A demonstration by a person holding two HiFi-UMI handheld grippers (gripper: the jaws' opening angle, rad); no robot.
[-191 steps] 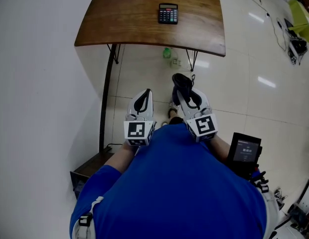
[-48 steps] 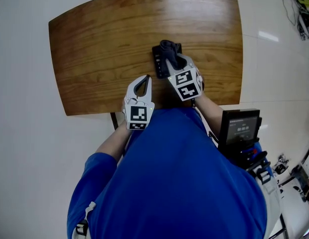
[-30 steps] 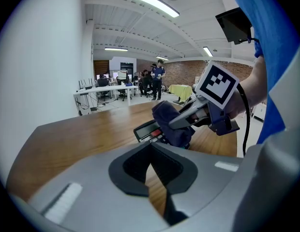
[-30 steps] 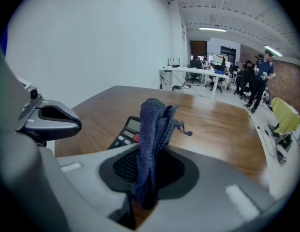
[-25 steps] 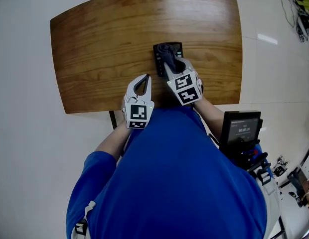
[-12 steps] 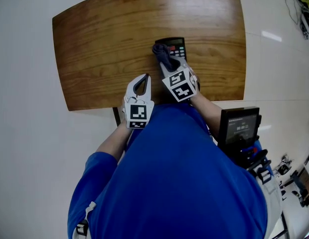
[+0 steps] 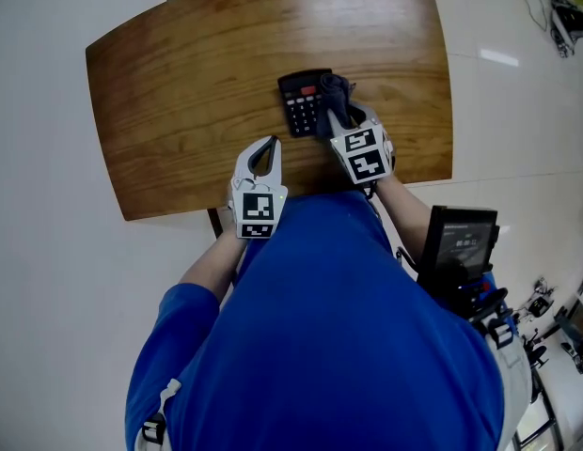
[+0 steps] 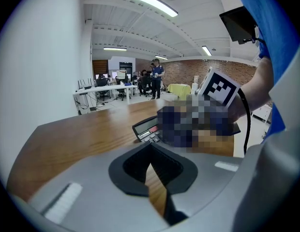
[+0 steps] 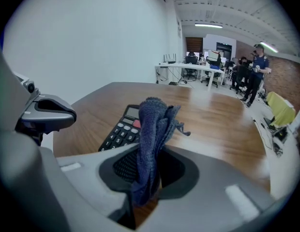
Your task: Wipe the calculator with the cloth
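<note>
While the calculator (image 7: 302,103) lies flat and keys-up on the wooden bench (image 7: 179,83), right of centre and near the 6 o'clock edge in the head view, a dark blue cloth (image 7: 335,94) sits bunched over its 3 o'clock side. Whether cloth and keys actually touch is not clear.

- The right hand-held gripper (image 7: 333,122) is clenched on the cloth. In the right gripper view the knit fabric stands up out of the closed jaws, with the calculator at 10 o'clock just beyond it.
- The left hand-held gripper (image 7: 269,143) is at 7 o'clock from the calculator, over the bench's near edge and apart from it. Its jaws are closed tip to tip with nothing between them, and bare wood shows behind.
- The person's blue shirt (image 7: 320,336) fills the lower head view.
- A dark screen unit (image 7: 458,242) is at 4 o'clock from the grippers.
- Pale tiled floor (image 7: 517,111) surrounds the bench.
</note>
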